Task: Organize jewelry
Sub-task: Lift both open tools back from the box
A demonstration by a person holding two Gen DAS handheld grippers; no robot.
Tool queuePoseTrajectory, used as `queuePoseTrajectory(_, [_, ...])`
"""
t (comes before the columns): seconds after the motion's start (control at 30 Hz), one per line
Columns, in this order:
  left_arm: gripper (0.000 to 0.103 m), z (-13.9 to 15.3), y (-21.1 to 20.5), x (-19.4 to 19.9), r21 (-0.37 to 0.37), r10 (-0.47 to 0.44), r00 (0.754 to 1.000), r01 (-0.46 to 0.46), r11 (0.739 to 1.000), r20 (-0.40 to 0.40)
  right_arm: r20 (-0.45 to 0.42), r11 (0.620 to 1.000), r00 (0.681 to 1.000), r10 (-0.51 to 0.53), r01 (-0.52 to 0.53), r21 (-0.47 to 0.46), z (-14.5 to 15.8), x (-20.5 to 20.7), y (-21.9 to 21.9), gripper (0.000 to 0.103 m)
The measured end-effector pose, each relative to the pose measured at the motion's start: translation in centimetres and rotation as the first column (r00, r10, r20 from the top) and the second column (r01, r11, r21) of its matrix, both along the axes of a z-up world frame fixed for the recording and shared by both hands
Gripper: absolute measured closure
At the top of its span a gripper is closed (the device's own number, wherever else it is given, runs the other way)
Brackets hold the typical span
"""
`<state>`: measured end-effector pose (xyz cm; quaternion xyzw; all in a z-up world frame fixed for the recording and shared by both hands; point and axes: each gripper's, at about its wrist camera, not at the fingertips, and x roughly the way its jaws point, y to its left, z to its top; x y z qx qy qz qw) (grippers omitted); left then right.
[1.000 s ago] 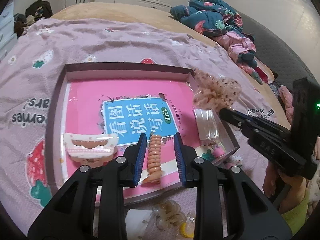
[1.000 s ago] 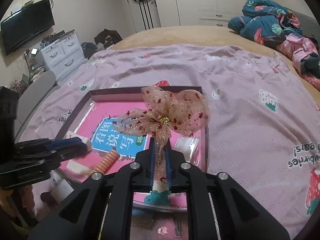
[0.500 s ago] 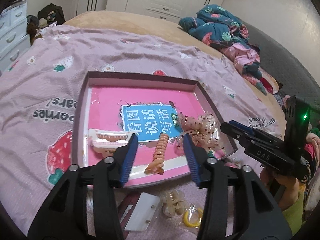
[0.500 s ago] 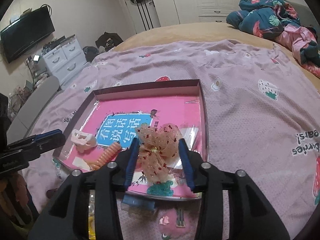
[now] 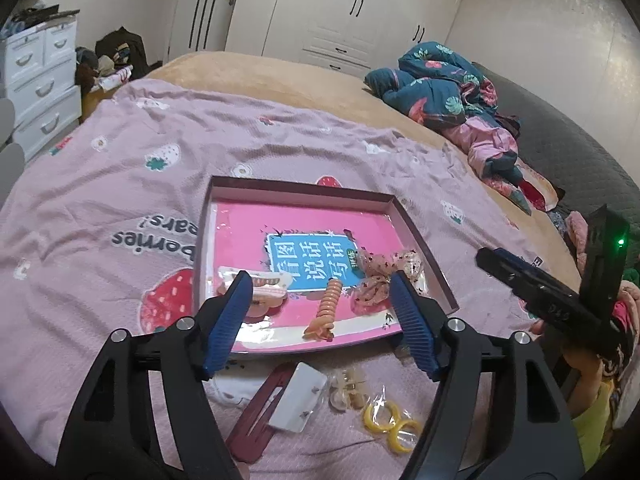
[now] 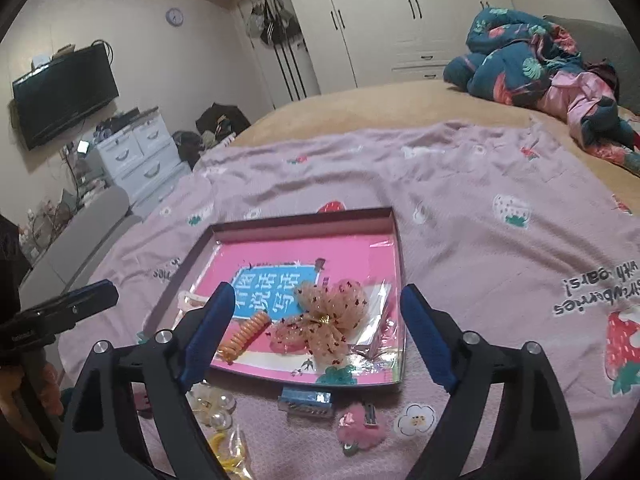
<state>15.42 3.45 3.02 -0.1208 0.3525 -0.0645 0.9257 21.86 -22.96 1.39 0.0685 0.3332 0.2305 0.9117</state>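
Both tools are open and empty: the left tool point(image 5: 320, 320) hangs over the near edge of the tray point(image 5: 304, 186), its jaws wide apart, and the right tool point(image 6: 316, 332) hangs likewise with nothing between its jaws. The tray sits on the pink blanket point(image 5: 120, 184) toward the near edge of the bed. Inside it lie the mesh bow point(image 6: 324, 316) by the right wall, the orange coil tie point(image 5: 326, 308) at the near middle, and a pink claw clip point(image 5: 260, 284) to the left. Still out on the blanket by the near edge are a dark red snap clip point(image 5: 256, 416), a white card point(image 5: 298, 402), clear clips point(image 5: 346, 390), yellow rings point(image 5: 390, 420) in a clear bag, a blue comb clip point(image 6: 306, 400) and a fuzzy pink clip point(image 6: 360, 428). The main risk, I judge, lies in the next pick. These pieces are small and flat on soft cloth, so the jaws may pinch a fold of blanket with the piece and drag the tray, or slide off the slick bag. The snap clip lies partly under the card, so both might lift together. A reach into the tray could snag the bow's loose mesh. The two tools work close together and could collide.
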Motion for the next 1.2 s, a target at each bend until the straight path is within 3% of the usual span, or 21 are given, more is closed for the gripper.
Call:
queuePoseTrajectory(0.27, [0.022,1.6,0.7,-2.0,-0.011,0.020,0.999,-0.020,1.000,0.045,0.047,1.000,0.999,-0.013,0.013,0.001,2.0,-2.0,-0.8,0.018])
queuePoseTrajectory(0.47, [0.015,2.8,1.1,-3.3,-0.023,0.023,0.997,-0.021,1.000,0.076,0.071,1.000,0.997,-0.018,0.018,0.000,3.2,-3.4,-1.2,0.016])
queuePoseTrajectory(0.83, [0.014,4.7,2.2,-5.7,-0.062,0.044,0.990,-0.036,0.997,0.133,0.096,1.000,0.995,-0.005,0.007,-0.016,4.5,-6.5,-1.5,0.012])
queuePoseTrajectory(1.2, [0.012,4.3,2.3,-7.7,-0.066,0.030,0.991,-0.022,0.998,0.128,0.098,0.998,0.995,0.007,-0.001,-0.061,4.6,-9.9,-1.7,0.011])
